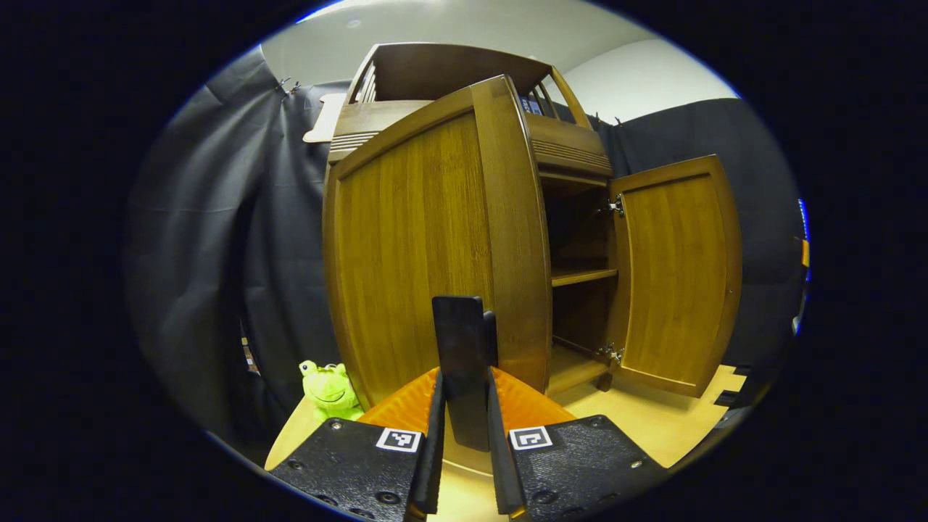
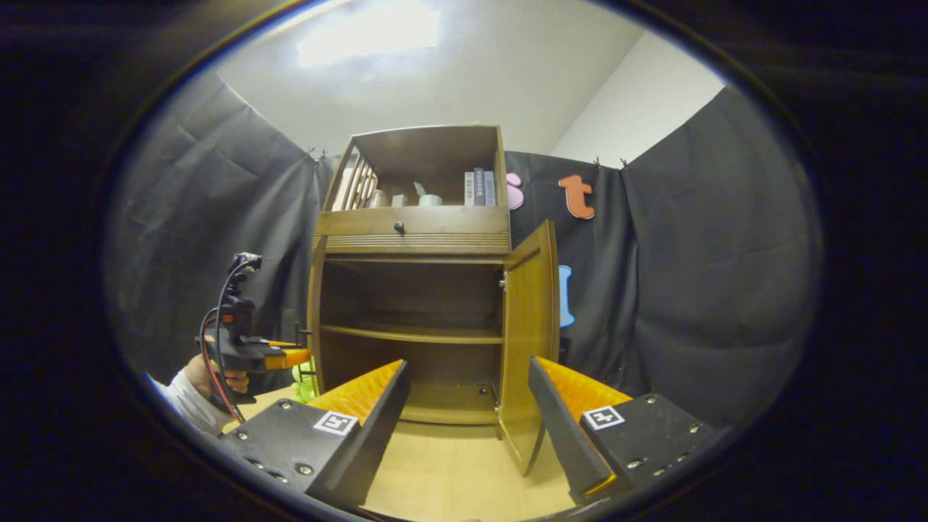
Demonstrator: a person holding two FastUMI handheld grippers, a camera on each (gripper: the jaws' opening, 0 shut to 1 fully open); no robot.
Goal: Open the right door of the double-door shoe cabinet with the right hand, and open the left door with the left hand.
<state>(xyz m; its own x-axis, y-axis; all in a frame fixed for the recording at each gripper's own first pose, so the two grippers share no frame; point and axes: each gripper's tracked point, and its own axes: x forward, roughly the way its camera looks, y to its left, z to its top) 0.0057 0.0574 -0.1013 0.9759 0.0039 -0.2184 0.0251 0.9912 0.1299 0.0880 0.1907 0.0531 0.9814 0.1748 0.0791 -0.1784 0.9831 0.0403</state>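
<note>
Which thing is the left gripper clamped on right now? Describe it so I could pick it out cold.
Start at the wooden shoe cabinet against the black cloth wall. Its left door is swung out toward the camera in the left gripper view, and the left gripper is closed on the dark upright handle by that door's free edge. Unlike the round drawer knob above, it is a tall flat bar.
</note>
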